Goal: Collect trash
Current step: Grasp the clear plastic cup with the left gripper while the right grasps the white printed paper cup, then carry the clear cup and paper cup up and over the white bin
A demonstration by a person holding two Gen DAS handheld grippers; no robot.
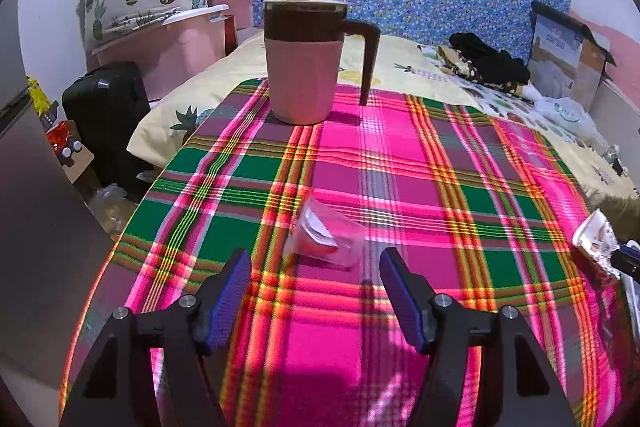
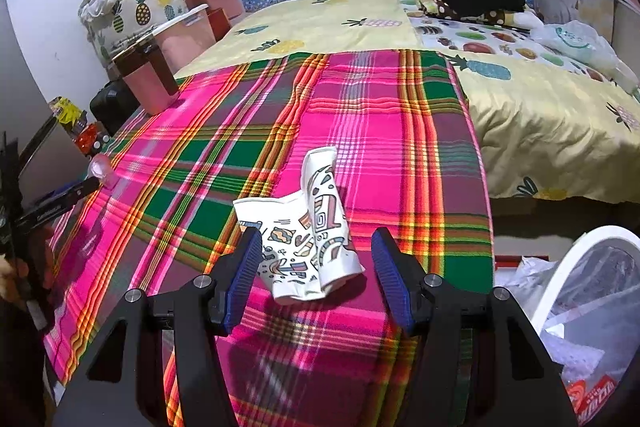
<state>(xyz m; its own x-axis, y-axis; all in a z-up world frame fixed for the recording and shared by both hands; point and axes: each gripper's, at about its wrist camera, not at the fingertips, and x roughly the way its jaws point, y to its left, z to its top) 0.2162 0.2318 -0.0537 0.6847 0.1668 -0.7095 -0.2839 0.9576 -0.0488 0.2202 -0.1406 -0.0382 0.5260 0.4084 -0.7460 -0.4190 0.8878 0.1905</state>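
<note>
A clear plastic cup point(image 1: 326, 239) lies on its side on the plaid cloth point(image 1: 400, 167). My left gripper point(image 1: 315, 255) stands open just short of it, and its blue pads do not touch it. In the right wrist view a crushed white paper cup point(image 2: 304, 239) with a coloured pattern lies between the wide-apart pads of my right gripper point(image 2: 316, 231), which is open. The left pad sits close beside the paper and the right pad stands apart from it. The paper cup point(image 1: 596, 239) also shows at the right edge of the left wrist view.
A pink mug point(image 1: 304, 63) with a brown lid and handle stands at the cloth's far edge. A white bin point(image 2: 580, 267) lined with plastic and holding rubbish stands low to the right of the table. Behind lie a bed, folded clothes and a cardboard box.
</note>
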